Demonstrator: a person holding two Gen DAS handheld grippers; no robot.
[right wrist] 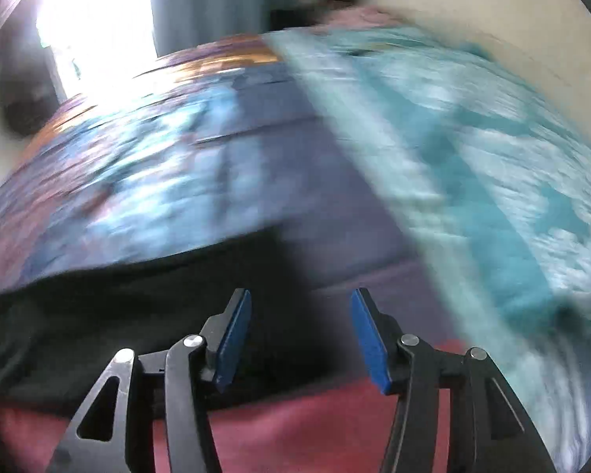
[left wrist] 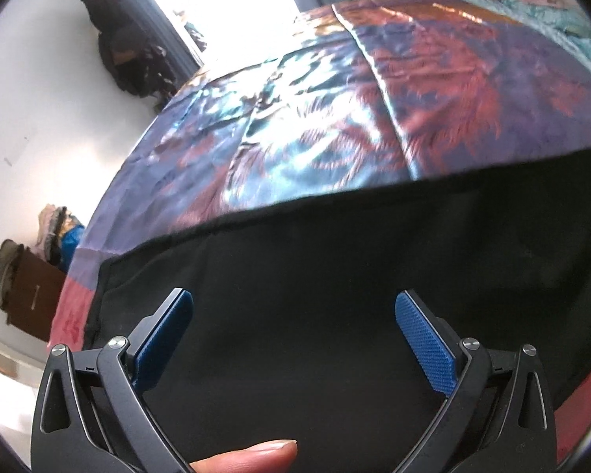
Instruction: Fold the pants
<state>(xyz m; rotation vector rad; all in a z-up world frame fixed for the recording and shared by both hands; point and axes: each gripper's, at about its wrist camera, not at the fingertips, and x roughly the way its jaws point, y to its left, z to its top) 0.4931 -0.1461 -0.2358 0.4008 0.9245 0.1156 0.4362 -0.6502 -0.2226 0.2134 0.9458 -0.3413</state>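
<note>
Left gripper [left wrist: 293,307] hangs just above the pants [left wrist: 335,295], fingers spread wide, nothing between them; a thumb [left wrist: 252,455] shows at its base. Right gripper [right wrist: 300,313] is spread too, empty, over the pants' right edge [right wrist: 138,315], though that view is blurred, so contact is prob. none but hard to call.

The pants, black, lie flat on the bed cover [left wrist: 315,118] near its red border [right wrist: 295,425]. They look soft, light, limp, likely to sag when lifted, so best pinched at an edge or corner, both sides at once.

Beyond the pants: shiny, slippery-looking cover, teal blanket [right wrist: 472,157], bright window [left wrist: 236,0], white wall w/ dark clothes [left wrist: 118,47].
</note>
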